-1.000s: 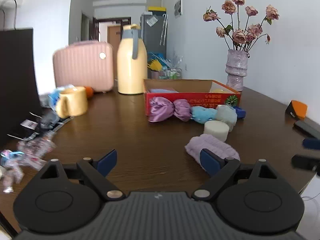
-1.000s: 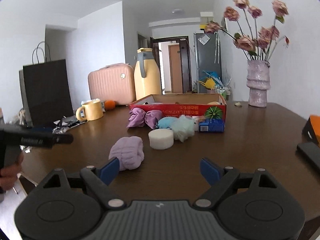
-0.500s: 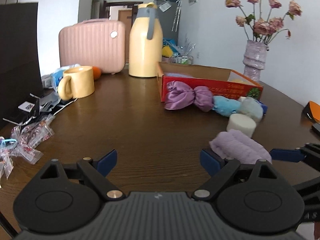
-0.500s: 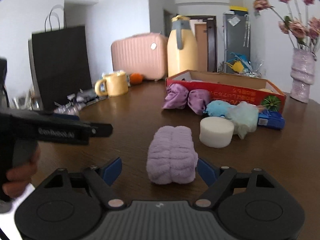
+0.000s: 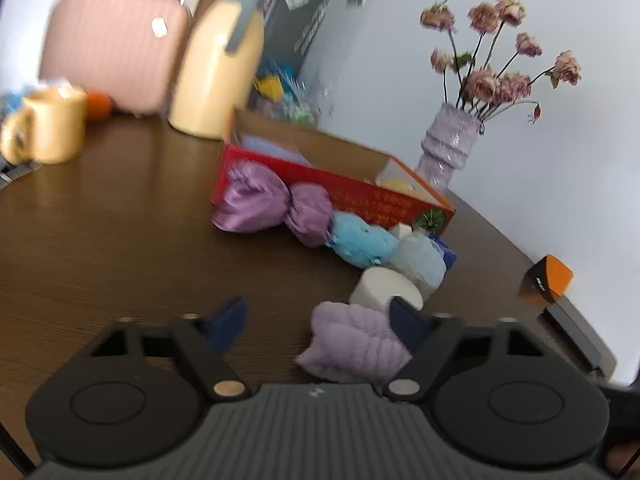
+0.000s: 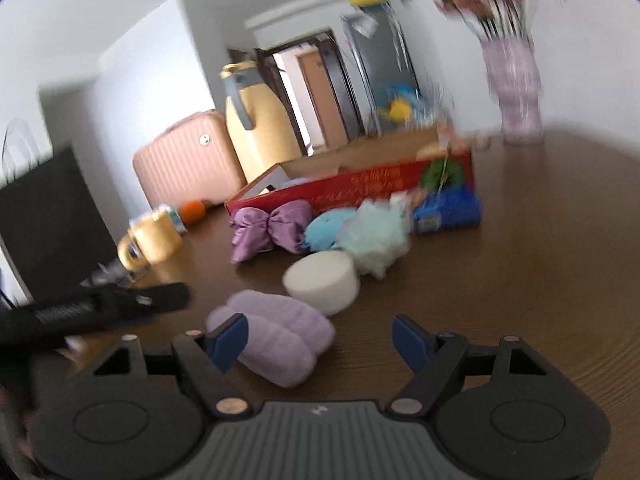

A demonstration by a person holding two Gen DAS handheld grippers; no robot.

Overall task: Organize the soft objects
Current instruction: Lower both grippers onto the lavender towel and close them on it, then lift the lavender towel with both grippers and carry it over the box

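Note:
A lilac folded towel (image 5: pixel 356 344) lies on the dark wooden table (image 5: pixel 120 240), with a white round sponge (image 5: pixel 386 290), a pale mesh puff (image 5: pixel 420 260), a blue plush (image 5: pixel 360 242) and a purple satin bow (image 5: pixel 272 204) behind it, in front of a red cardboard box (image 5: pixel 360 196). My left gripper (image 5: pixel 316 322) is open, its right finger over the towel's right side. My right gripper (image 6: pixel 322 338) is open, its left finger at the towel (image 6: pixel 280 344); the sponge (image 6: pixel 322 282), puff (image 6: pixel 376 238) and box (image 6: pixel 360 188) lie beyond. The left gripper's body shows at the left (image 6: pixel 100 308).
A yellow mug (image 5: pixel 48 128), a yellow thermos jug (image 5: pixel 218 64), a pink suitcase (image 5: pixel 112 48) and an orange fruit (image 5: pixel 98 105) stand at the back left. A vase of dried roses (image 5: pixel 452 148) stands behind the box. An orange-black item (image 5: pixel 546 280) lies at the right edge. A black bag (image 6: pixel 44 216) stands left.
Both grippers have swung and tilted; both views are blurred. The towel now sits at my right gripper's left finger instead of centred between the fingers. The left gripper came closer to the towel.

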